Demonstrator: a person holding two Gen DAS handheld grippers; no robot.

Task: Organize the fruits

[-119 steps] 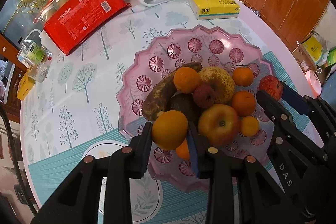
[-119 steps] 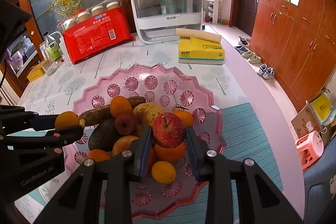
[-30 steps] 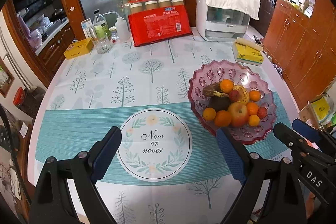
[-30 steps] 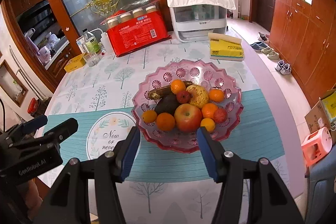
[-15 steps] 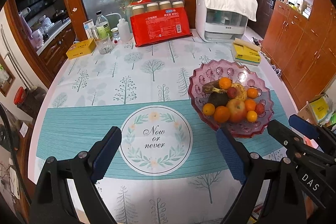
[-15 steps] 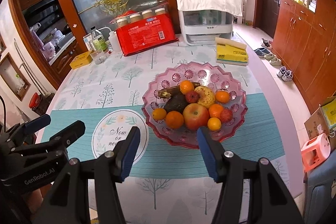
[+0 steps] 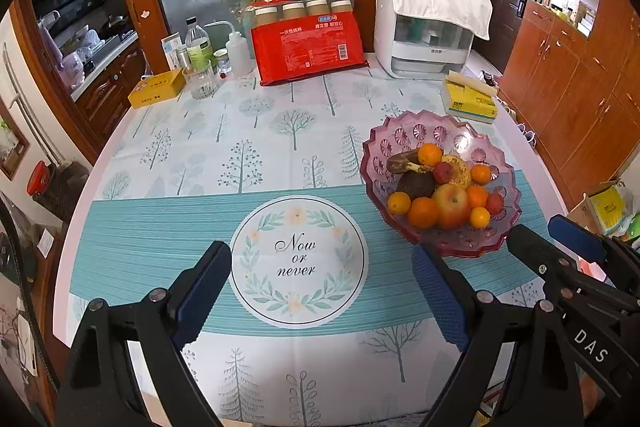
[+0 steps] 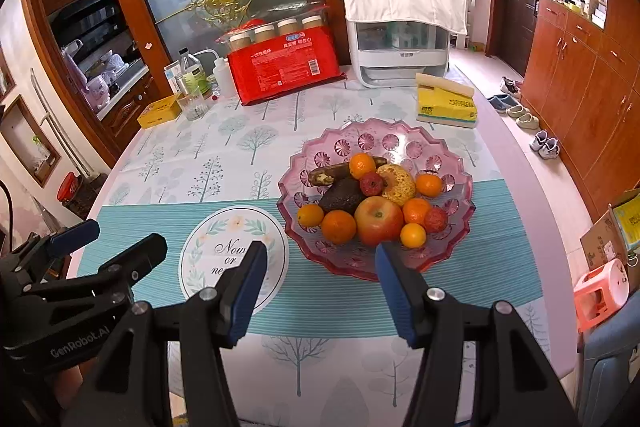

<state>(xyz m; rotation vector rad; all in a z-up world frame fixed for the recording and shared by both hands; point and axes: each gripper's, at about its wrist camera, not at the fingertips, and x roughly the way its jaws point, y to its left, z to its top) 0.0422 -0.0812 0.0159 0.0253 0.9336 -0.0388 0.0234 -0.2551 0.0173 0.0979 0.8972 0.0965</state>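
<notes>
Both tongs hang above the near edge of the surface (image 7: 168, 155), each spread wide and holding nothing. The left tongs (image 7: 322, 291) frame a round "Now or never" emblem (image 7: 298, 259) on the cloth. Ahead of the right tongs (image 8: 318, 281), just past their tips, sits a pink scalloped bowl (image 8: 360, 143) holding the fruit: a red apple (image 8: 378, 215) in front, oranges, an avocado (image 8: 340, 197) and a browned banana (image 8: 328, 175) behind.
</notes>
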